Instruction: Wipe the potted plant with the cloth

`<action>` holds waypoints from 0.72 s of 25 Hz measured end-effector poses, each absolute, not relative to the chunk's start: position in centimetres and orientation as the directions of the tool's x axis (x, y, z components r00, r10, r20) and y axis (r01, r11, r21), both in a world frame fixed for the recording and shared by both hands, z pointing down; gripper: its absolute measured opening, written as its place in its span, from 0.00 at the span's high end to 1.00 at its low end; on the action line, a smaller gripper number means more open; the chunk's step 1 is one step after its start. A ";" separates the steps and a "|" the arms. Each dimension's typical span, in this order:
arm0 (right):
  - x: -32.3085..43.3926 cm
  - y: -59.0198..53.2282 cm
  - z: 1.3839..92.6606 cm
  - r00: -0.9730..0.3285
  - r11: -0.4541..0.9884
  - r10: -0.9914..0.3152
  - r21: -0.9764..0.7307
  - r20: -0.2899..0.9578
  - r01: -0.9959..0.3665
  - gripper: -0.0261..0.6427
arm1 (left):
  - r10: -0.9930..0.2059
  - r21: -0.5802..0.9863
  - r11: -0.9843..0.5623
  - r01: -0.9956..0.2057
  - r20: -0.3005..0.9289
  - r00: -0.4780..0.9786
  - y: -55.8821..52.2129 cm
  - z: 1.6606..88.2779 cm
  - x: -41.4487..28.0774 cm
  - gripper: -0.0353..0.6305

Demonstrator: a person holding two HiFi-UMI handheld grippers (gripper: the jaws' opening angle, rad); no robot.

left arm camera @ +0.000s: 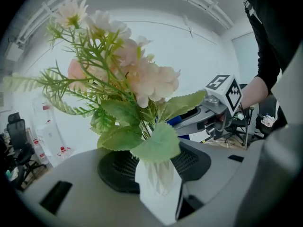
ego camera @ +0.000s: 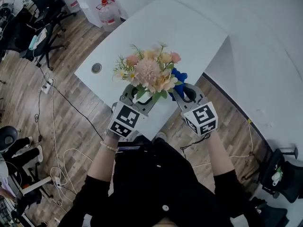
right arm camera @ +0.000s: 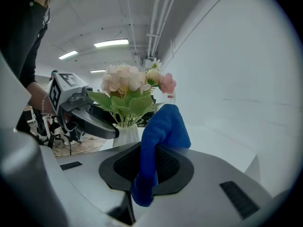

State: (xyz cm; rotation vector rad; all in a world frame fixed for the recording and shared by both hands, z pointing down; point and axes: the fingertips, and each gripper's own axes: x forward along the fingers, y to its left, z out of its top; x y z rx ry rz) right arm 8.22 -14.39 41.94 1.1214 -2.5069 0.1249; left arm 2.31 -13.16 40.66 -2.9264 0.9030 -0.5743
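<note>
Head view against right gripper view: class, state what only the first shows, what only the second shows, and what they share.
Only the head view: the wooden floor, a water jug, office chairs and the round hole in the table. Only the right gripper view: ceiling lights, and the blue cloth pinched between the right hand-held gripper's jaws. Both: the potted plant, the cloth, and the left hand-held gripper closed on the plant's white pot.
</note>
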 end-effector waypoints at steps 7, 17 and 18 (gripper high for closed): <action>7.5 -17.6 42.0 -0.707 0.799 -0.573 0.093 0.413 -0.594 0.84 | -0.457 -0.126 -0.888 -0.442 0.342 0.821 -13.0 40.5 1.8 0.65; 5.2 -19.0 41.5 -0.847 0.929 -0.336 -0.005 0.413 -0.371 0.84 | -0.416 -0.111 -0.908 -0.404 0.342 0.843 -13.0 40.6 1.9 0.65; 4.8 -19.0 41.7 -0.853 0.937 -0.313 -0.012 0.418 -0.350 0.84 | -0.417 -0.109 -0.908 -0.404 0.340 0.843 -13.0 40.6 1.9 0.65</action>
